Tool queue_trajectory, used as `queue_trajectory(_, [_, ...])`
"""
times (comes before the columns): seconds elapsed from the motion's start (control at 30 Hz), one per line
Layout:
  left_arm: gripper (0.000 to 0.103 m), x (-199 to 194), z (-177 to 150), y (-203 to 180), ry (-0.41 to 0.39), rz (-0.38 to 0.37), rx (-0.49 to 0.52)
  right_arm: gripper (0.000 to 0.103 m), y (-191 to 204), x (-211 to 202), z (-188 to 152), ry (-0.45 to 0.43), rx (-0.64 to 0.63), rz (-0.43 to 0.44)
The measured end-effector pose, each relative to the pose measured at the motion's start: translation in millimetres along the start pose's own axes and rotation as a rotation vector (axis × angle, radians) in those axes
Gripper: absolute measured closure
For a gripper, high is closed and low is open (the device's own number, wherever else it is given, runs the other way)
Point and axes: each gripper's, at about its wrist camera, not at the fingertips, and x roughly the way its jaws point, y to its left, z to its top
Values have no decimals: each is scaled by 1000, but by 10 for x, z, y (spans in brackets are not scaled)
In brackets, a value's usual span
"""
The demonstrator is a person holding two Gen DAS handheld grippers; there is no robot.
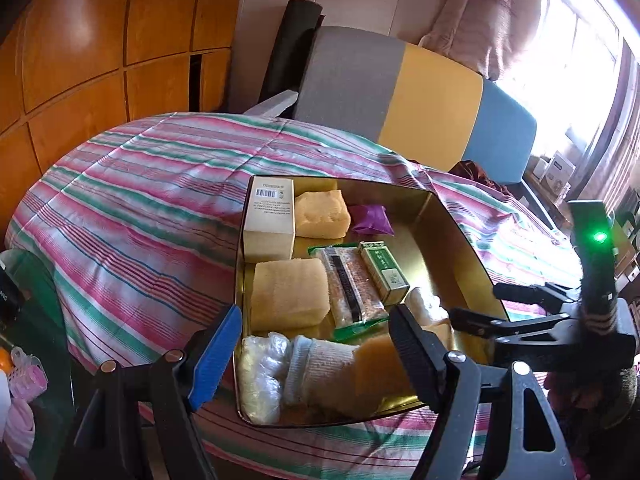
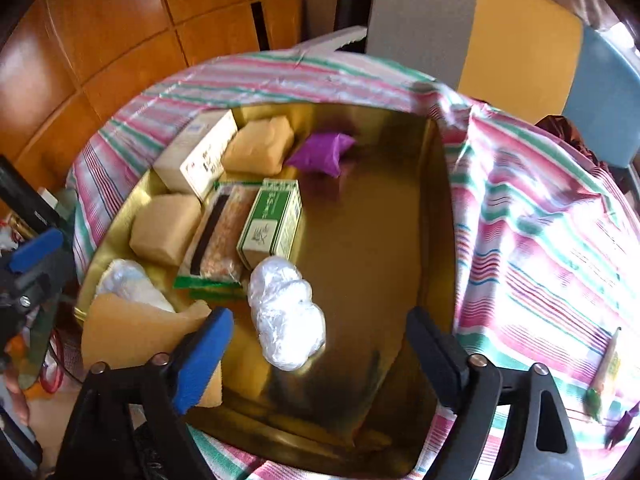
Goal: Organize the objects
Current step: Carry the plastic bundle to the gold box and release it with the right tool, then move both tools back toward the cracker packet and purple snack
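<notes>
Striped cloth point(image 2: 540, 240) covers the table. Gold tray point(image 2: 380, 240) sits directly on it, centre. At 4 o'clock of the tray, near the cloth's edge: a pencil-like stick point(image 2: 606, 360) and a small purple paper figure point(image 2: 622, 424).

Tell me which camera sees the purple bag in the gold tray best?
The right wrist view. There the purple bag lies in the open on the gold tray, large, with its crinkled corners clear. The left wrist view shows the same bag smaller and farther off, beside a tan block.

Orange wood-panelled wall point(image 1: 100, 40), striped bedspread point(image 1: 140, 200), grey-yellow-blue headboard point(image 1: 420, 96), bright window point(image 1: 568, 40)
</notes>
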Motion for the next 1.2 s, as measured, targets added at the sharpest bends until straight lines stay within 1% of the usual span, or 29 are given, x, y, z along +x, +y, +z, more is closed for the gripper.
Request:
queue_trajectory(0.07, [26, -16, 13, -35, -2, -1, 11, 7, -65, -130, -35, -24, 14, 4])
queue_trajectory(0.17, [26, -50, 31, -98, -11, 0, 25, 3, -146, -261, -23, -60, 38, -4])
queue_trajectory(0.27, [26, -90, 62, -176, -20, -7, 42, 1, -311, -424, -55, -94, 73, -23])
queue_trajectory(0.4, [26, -122, 119, -312, -35, -31, 72, 0, -670, -698, -147, -142, 141, -65])
queue_trajectory(0.57, [26, -83, 175, -496, -23, -71, 97, 0, -1286, -1009, -345, -179, 267, -152])
queue_trajectory(0.77, [26, -1, 204, -857, 8, -135, 162, 0, -2163, -1389, -715, -200, 470, -301])
queue_trajectory(0.9, [26, 33, 201, -1216, 21, -201, 233, 0, -2763, -1649, -1025, -232, 642, -393])
queue_trajectory(1.0, [26, 74, 171, -1514, 36, -242, 294, 0, -3141, -1738, -1274, -255, 763, -439])
queue_trajectory(1.13, [26, 176, 120, -1881, 68, -277, 361, 0, -3489, -1680, -1645, -277, 893, -467])
queue_trajectory(1.17, [26, 188, 113, -1955, 72, -283, 373, 0, -3574, -1651, -1753, -269, 962, -459])
queue_trajectory(1.2, [26, 222, 103, -2062, 79, -295, 390, 0, -3661, -1656, -1835, -268, 1039, -414])
